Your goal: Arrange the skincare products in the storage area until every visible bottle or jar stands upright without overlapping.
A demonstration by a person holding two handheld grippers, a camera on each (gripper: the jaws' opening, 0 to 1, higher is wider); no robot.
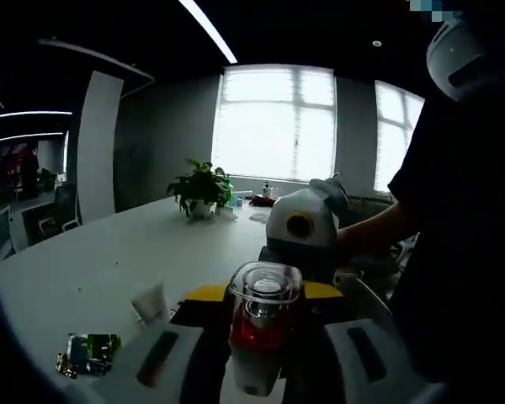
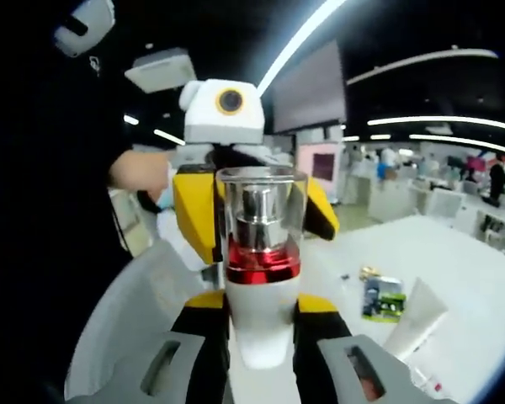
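You are holding one pump bottle [image 1: 263,324] upright, clear cap up, both grippers [image 1: 265,362] [image 2: 261,366] clamping it; one white tube [image 2: 414,320], one sachet [image 2: 381,299] lying on table [image 1: 93,269].

Your bottle [image 1: 263,332] has its base hidden between the jaws in the left gripper view, and its foot runs off the picture's edge in the right gripper view. The packet [image 2: 382,298] print is too small to read. The tube [image 2: 414,322] is cut off low.
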